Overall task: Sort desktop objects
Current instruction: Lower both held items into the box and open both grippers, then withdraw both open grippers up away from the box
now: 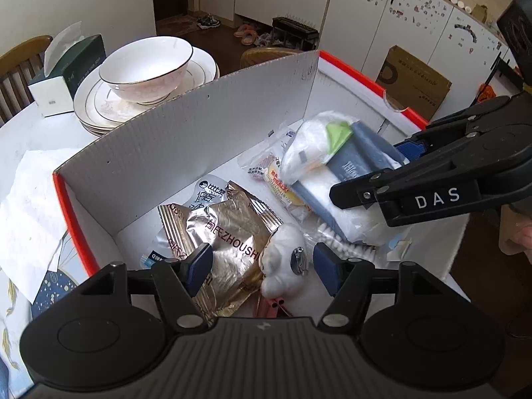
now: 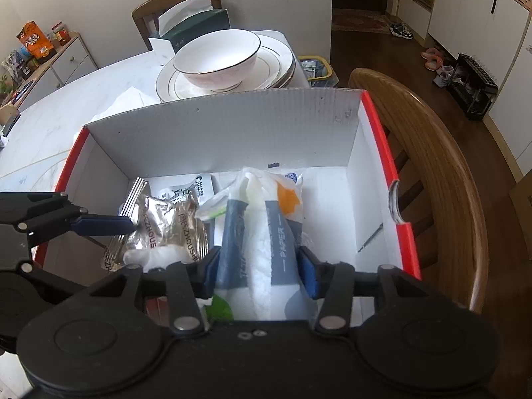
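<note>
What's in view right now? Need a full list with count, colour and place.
box: 1, white with red rim, on the table
tissue pack: 1, white and grey-blue, in the box, right of middle
snack packets: at least 2, gold, in the box, left
plush toy: 1, white, in the box, on the packets
bowl: 1, white, on the plates
plates: a stack, white, behind the box
tissue box: 1, dark green, behind the plates
table: 1, white
chairs: 2, wooden, one beside the box, one past the table
left gripper: black, open over the plush toy
right gripper: black, tissue pack between its pads
</note>
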A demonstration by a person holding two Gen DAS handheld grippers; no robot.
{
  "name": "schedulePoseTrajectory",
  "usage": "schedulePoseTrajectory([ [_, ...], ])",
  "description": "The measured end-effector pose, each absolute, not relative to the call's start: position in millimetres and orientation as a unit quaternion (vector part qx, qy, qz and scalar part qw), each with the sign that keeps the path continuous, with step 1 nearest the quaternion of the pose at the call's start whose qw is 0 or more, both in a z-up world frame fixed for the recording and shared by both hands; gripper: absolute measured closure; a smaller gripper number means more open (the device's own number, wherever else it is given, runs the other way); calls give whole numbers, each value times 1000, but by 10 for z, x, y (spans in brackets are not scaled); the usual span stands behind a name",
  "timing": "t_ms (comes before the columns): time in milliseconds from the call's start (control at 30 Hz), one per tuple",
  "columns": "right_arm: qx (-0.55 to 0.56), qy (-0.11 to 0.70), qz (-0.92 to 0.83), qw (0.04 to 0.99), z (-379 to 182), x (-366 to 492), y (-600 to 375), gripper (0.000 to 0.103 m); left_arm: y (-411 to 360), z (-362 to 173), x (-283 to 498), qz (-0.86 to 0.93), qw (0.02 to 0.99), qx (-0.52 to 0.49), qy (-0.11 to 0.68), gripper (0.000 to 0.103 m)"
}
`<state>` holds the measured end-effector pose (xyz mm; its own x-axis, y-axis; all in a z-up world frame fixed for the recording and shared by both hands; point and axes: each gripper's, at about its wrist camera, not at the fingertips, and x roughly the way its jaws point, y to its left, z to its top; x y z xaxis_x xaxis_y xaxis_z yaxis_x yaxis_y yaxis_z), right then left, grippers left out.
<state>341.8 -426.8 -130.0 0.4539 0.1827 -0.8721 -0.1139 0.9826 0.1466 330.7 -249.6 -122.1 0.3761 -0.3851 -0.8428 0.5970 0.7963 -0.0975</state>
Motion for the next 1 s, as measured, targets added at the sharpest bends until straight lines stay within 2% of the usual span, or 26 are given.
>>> schedulePoseTrajectory([
  [67, 37, 512, 87, 854, -1280, 3387, -4286, 46, -2466, -1192, 3267, -299, 825, 105, 468, 32],
  [167, 43, 505, 88, 858, -1231, 3335, -4319, 39, -2424, -1140, 3222, -297, 830, 94, 462, 32],
  [333, 40, 486, 100, 867, -1100, 3199, -4315, 36, -2330, -1048, 3125, -293, 842, 66, 449, 31],
  [1000, 36, 423, 139, 895, -789, 2691, -4181, 34, -2101, -720, 2793, -278, 869, 25, 409, 29],
])
